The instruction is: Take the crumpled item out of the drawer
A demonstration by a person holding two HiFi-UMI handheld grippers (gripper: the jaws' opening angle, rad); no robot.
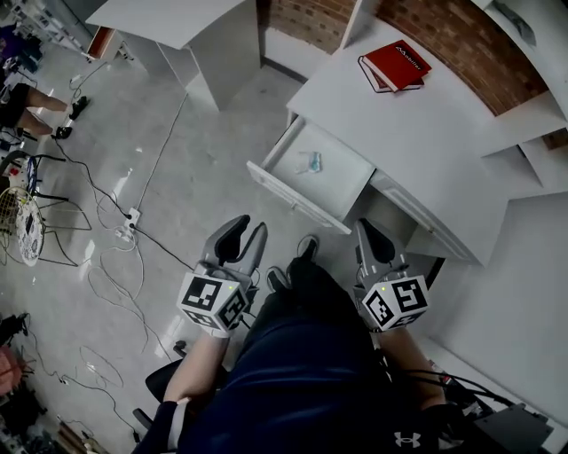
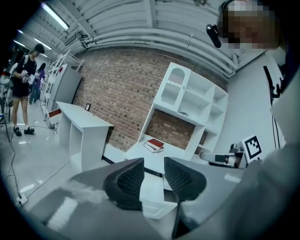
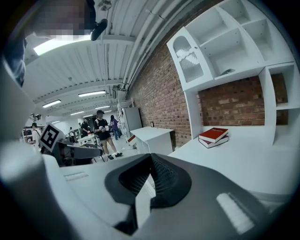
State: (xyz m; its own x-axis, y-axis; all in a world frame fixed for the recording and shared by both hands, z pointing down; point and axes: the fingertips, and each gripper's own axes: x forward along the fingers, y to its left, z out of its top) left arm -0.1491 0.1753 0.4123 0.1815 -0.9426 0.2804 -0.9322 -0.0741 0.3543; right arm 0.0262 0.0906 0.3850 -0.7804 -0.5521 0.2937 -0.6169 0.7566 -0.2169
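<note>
The white desk's drawer (image 1: 277, 183) stands pulled open in the head view. A small crumpled pale blue item (image 1: 311, 162) lies inside on its floor. Both grippers hover low, nearer me than the drawer, above my lap. My left gripper (image 1: 246, 238) is below and left of the drawer front, its jaws a little apart and empty; in the left gripper view (image 2: 153, 176) the gap shows between the pads. My right gripper (image 1: 368, 234) hangs under the desk edge to the drawer's right. Its pads meet at the tips (image 3: 150, 161) with nothing held.
A red book (image 1: 395, 64) lies on the desk top (image 1: 417, 151), with white shelving (image 3: 220, 42) behind it against a brick wall. A second white desk (image 1: 186, 27) stands at the back left. Cables and a power strip (image 1: 131, 217) trail over the floor. People stand far left.
</note>
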